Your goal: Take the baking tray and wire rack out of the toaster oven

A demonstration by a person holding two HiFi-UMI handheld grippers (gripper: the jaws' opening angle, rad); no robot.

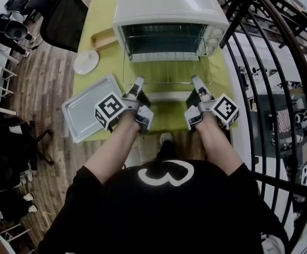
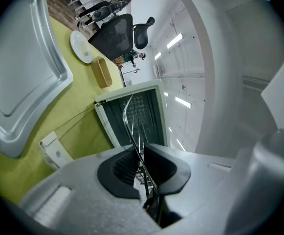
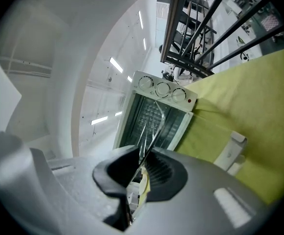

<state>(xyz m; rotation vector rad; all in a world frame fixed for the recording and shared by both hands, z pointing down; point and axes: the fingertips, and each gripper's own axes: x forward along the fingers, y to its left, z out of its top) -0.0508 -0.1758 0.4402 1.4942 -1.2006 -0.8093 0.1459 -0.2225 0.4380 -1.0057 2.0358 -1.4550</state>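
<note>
While left gripper [image 1: 138, 82], right gripper [image 1: 197, 81] point level, both clamp wire rack [image 1: 166, 72].

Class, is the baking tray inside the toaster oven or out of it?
Out: the baking tray lies on the green tabletop, left of the toaster oven.

On the yellow-green table [image 1: 98, 25]: white toaster oven [image 1: 166, 7] at the far end, door folded down; to its left, wooden box [image 1: 104, 37] and round white dish [image 1: 86, 61]; silver baking tray [image 1: 87, 110] at the near-left corner.
</note>
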